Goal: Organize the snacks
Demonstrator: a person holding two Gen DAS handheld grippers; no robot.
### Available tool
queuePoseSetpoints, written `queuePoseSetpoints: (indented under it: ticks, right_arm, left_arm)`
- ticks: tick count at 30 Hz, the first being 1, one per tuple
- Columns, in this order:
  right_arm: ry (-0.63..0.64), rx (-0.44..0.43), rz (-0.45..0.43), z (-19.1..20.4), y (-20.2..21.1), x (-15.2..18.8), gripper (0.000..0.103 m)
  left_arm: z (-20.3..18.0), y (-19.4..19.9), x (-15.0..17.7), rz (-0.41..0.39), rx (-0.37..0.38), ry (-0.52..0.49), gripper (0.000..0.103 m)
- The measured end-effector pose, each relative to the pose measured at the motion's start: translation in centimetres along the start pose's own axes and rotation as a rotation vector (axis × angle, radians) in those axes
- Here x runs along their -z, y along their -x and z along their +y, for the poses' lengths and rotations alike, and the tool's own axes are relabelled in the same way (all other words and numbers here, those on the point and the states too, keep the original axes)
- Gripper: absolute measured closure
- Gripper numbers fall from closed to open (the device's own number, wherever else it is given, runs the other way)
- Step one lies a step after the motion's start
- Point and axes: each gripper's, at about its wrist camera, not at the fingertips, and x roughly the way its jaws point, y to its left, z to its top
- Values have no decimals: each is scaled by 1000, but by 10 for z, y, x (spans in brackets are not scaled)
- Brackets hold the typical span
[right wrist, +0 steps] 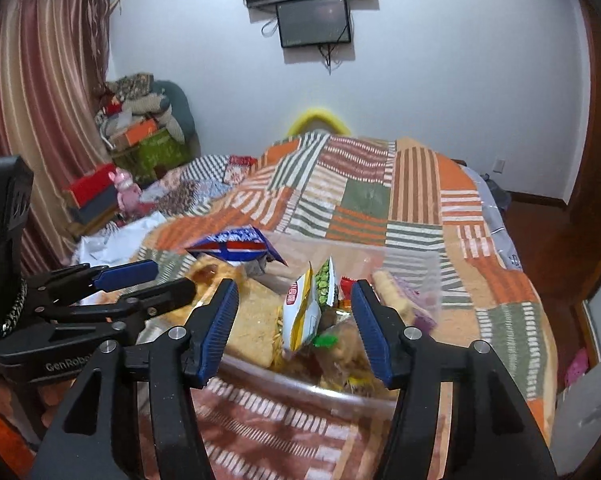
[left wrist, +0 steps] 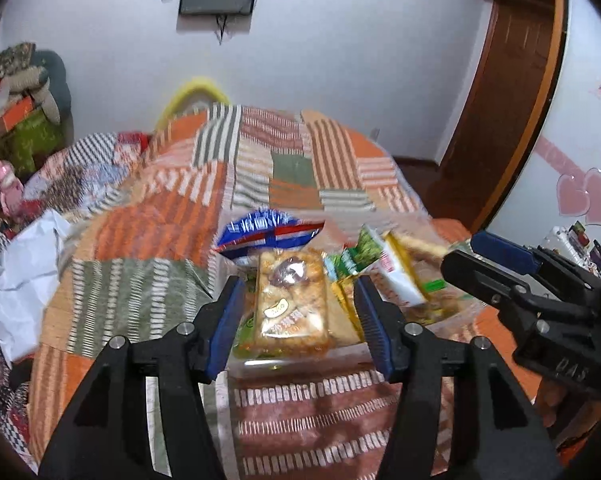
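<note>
Patchwork quilt (left wrist: 148,248) in orange, green and white stripes, spread over a bed under a white wall with a dark screen (right wrist: 314,22). Far left, crumpled white paper (left wrist: 16,276). Toward the near edge, a clear plastic tub (right wrist: 260,370) heaped with snack packs. Left gripper (left wrist: 298,316): jaws spread wide, nothing between them, straddling a clear-wrapped golden crispy snack (left wrist: 290,304) atop the pile, long axis running straight away along the fingers. Behind it, a blue-and-red bag (left wrist: 268,232). Further right, a white-and-yellow packet (right wrist: 300,312) on end beside a green pea pack (right wrist: 326,284), framed by the right gripper (right wrist: 294,328), likewise open and empty. Likely the left's pick: crispy snack dead ahead, narrow sides facing the pads.
</note>
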Motion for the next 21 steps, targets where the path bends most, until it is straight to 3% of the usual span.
queuePoseSetpoints:
  ticks: [7,10,16,21]
  right_arm:
    - [-13,5,-113,7,66,-5,47]
    - [-2,19,-173,15,95,-6,37]
    - [2,28,-236,20,126,-1,22]
    - [10,48,-254,23,133,4,12]
  left_arm:
    - [-18,86,-6,-176,29,-18,47]
    - [-28,114,-4,-245,1,-53,46]
    - [-42,160,7,-357,-34,-77,29]
    - [-47,177,15,-404,-42,-68,12]
